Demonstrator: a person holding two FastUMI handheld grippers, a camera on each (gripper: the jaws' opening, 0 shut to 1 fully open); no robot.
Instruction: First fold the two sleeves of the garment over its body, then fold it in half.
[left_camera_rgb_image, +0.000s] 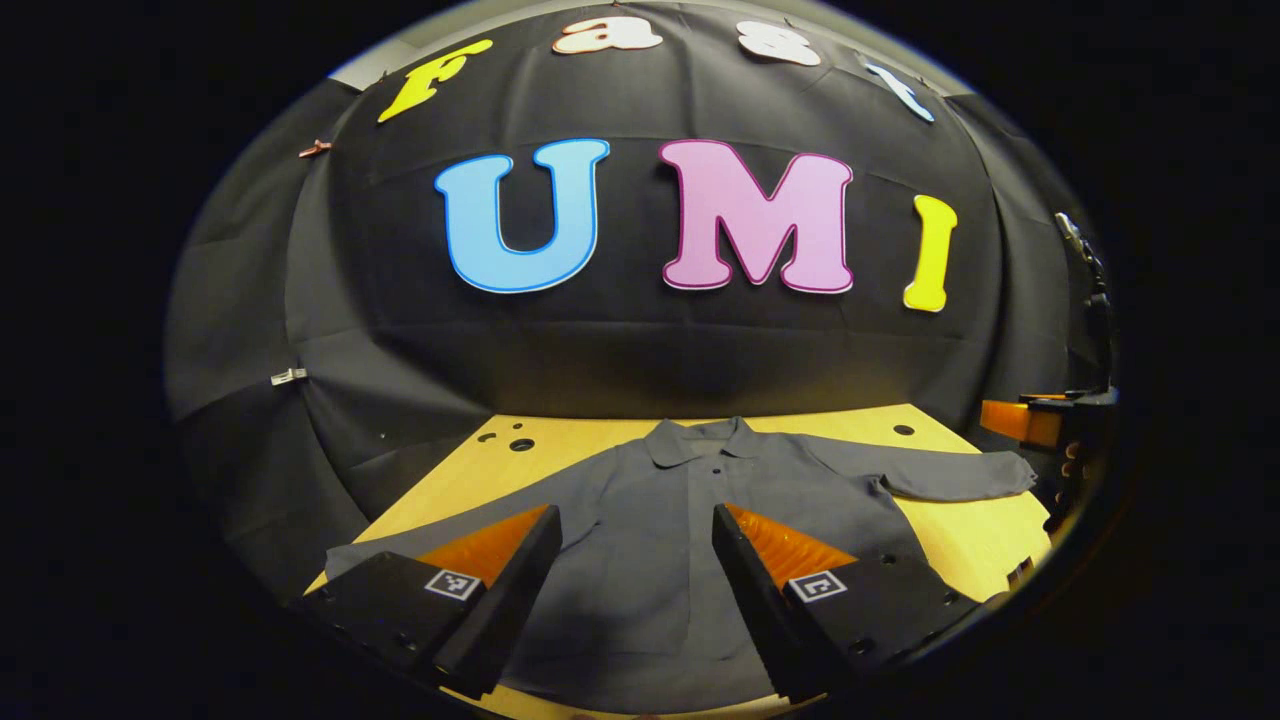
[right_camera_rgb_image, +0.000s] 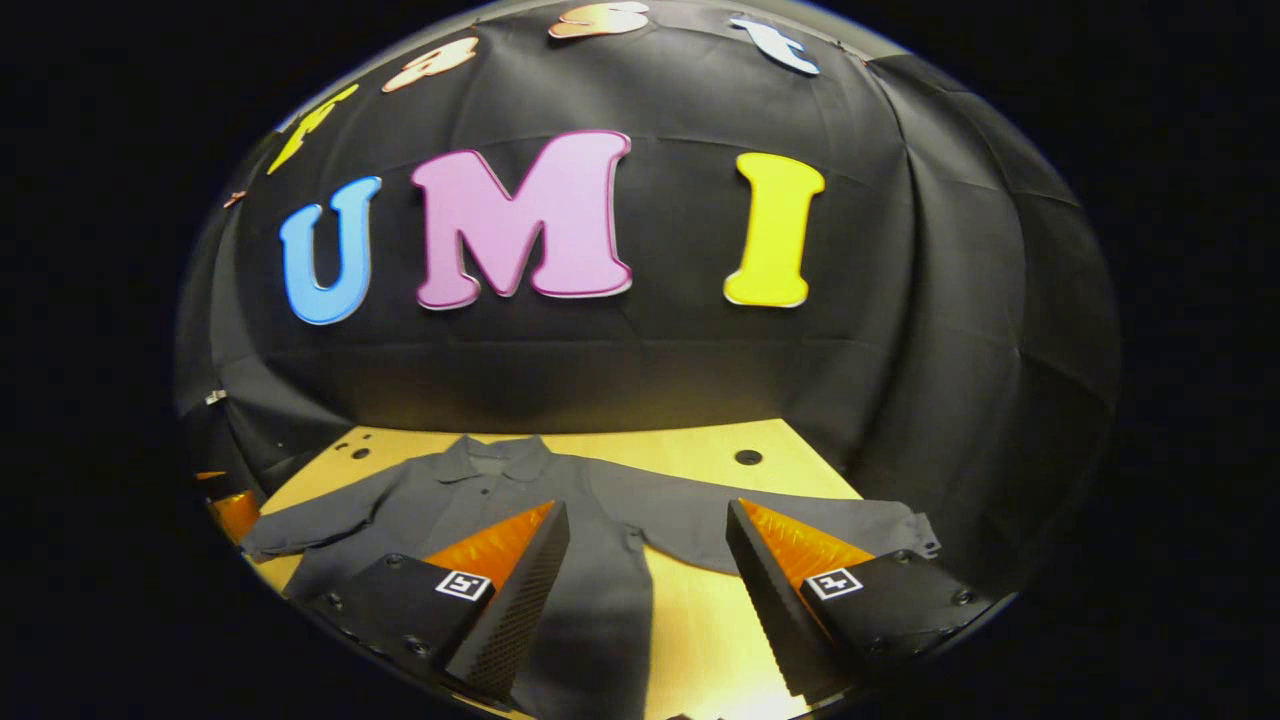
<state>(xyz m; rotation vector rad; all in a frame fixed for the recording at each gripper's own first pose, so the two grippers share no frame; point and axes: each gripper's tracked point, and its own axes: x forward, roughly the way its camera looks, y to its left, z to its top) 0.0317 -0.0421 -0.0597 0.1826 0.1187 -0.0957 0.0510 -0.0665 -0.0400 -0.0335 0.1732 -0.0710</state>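
The grey collared long-sleeved shirt (left_camera_rgb_image: 640, 520) lies flat on the yellow wooden table (left_camera_rgb_image: 960, 540), sleeves outspread, unfolded; the left gripper (left_camera_rgb_image: 635, 560) and right gripper (right_camera_rgb_image: 645, 560) hover agape, empty, seemingly ready for sleeves.

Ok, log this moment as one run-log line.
stage: pre-fold | shirt: flat on table, sleeves spread | left gripper: open above shirt body | right gripper: open near sleeve

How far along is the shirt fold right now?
Nothing looks folded yet. The grey collared long-sleeved shirt lies flat on the yellow wooden table, with both sleeves spread outward, one sleeve reaching sideways. The left tool and right tool hover open, holding nothing. Left: both sleeve folds, then halving.
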